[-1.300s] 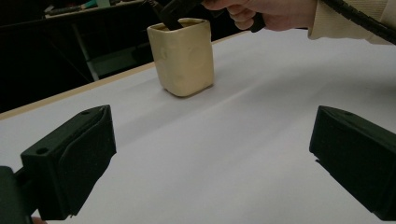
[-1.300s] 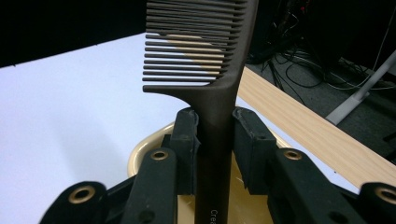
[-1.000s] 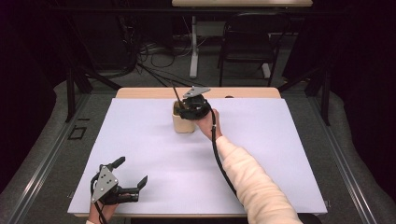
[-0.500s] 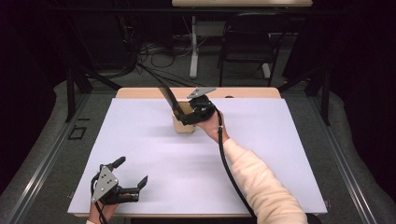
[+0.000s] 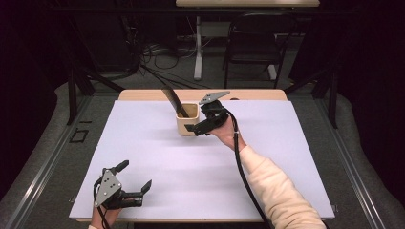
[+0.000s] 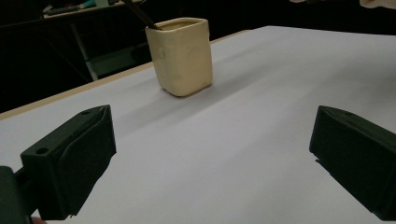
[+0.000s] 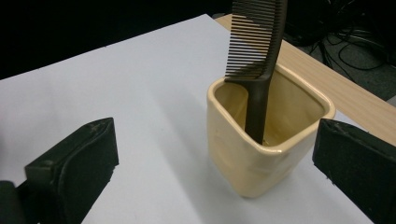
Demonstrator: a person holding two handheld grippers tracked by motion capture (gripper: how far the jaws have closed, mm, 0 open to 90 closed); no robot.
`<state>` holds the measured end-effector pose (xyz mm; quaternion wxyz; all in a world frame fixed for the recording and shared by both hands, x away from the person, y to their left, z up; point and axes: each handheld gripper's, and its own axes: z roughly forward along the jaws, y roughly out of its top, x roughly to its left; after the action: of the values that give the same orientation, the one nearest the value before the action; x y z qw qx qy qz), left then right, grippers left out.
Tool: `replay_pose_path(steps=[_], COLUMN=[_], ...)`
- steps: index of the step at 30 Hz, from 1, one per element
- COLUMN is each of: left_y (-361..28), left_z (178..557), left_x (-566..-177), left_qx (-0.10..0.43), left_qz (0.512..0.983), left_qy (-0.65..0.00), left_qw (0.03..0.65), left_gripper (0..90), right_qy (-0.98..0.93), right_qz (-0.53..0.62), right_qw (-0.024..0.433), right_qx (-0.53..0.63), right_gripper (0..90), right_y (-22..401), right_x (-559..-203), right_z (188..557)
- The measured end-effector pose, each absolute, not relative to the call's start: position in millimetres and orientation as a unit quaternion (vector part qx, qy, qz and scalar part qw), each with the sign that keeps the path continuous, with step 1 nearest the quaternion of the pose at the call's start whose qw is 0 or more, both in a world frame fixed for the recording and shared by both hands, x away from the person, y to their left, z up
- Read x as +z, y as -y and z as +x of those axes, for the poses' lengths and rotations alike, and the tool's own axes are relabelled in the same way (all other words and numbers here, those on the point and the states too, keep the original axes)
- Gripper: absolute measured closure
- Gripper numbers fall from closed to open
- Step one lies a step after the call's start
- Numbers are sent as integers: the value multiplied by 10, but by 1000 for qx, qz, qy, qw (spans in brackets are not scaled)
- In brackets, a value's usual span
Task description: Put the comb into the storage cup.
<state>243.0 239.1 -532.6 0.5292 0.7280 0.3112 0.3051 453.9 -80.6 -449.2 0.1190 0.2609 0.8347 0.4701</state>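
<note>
At the near left corner of the white table [image 5: 296,157], the left gripper [image 5: 135,177] rests with its jaws wide apart and nothing between them. Far across, near the table's back edge, the right gripper [image 5: 197,125] sits just beside a cream square cup [image 5: 187,125]; its jaws have just been opening and stand wide, clear of the cup. A dark brown comb [image 7: 258,51] stands handle-down in the cup, long axis near upright, leaning up and left over the rim, teeth end topmost
</note>
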Motion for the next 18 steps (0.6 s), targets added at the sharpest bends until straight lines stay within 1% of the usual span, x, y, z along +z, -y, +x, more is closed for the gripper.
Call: replay_pose_path(steps=[10, 18], left_y=[-2392, -2388], left_z=[2437, 2439], left_x=[-5328, -5329], left_qx=[304, 304], left_qz=[729, 730], left_qy=[-313, -312], left_qw=[528, 528], left_gripper=[3, 3], right_qy=[-849, -860], right_qz=[246, 238], right_qw=[102, 102], right_qx=[457, 440], right_gripper=[0, 0], right_y=[967, 1059], right_x=[-4429, -4455], right_z=[4348, 4207])
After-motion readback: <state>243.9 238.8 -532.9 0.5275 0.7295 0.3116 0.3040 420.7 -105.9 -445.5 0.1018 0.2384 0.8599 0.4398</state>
